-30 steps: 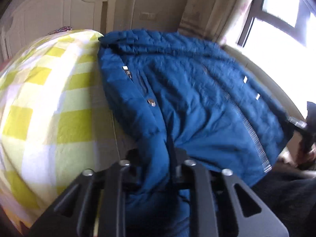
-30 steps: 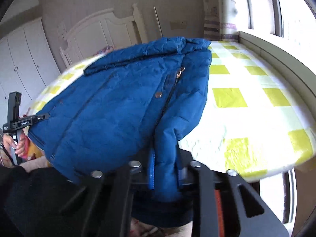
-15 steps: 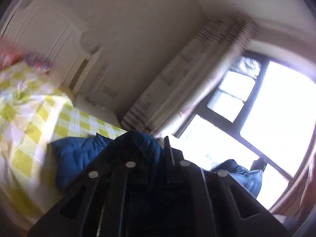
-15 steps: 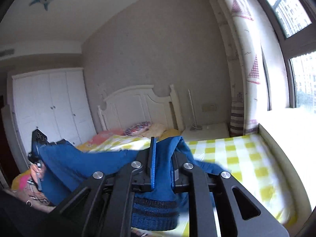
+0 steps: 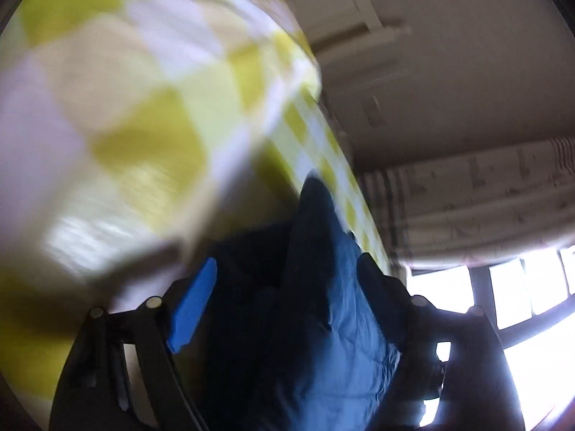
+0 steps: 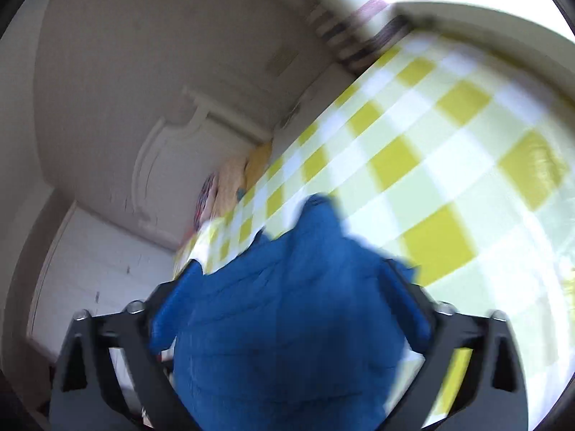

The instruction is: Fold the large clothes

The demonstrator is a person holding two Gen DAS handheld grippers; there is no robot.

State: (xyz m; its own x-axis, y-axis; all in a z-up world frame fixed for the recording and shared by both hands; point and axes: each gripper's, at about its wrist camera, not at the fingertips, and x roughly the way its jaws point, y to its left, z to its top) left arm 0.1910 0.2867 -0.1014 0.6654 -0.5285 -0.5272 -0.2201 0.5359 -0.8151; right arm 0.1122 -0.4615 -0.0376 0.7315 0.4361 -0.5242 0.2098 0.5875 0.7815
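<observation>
Each wrist camera is looking forward along its own fingers, tilted, sitting close over the blue jacket [image 5: 334, 323]; both views are sharing the checked bedspread [image 6: 449, 136], headboard [image 6: 169, 158] and curtain [image 5: 485, 197].

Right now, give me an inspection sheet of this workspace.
Surface: bed with a yellow-check sheet, blurred by motion.
Job's things: blue jacket, bunched on the bed close to both cameras.
Clutter: pillows by the headboard.
Grippers: left gripper and right gripper both have fingers spread wide, with jacket between them.
Cables: nothing seen.
Surroundings: curtain, bright window.
</observation>
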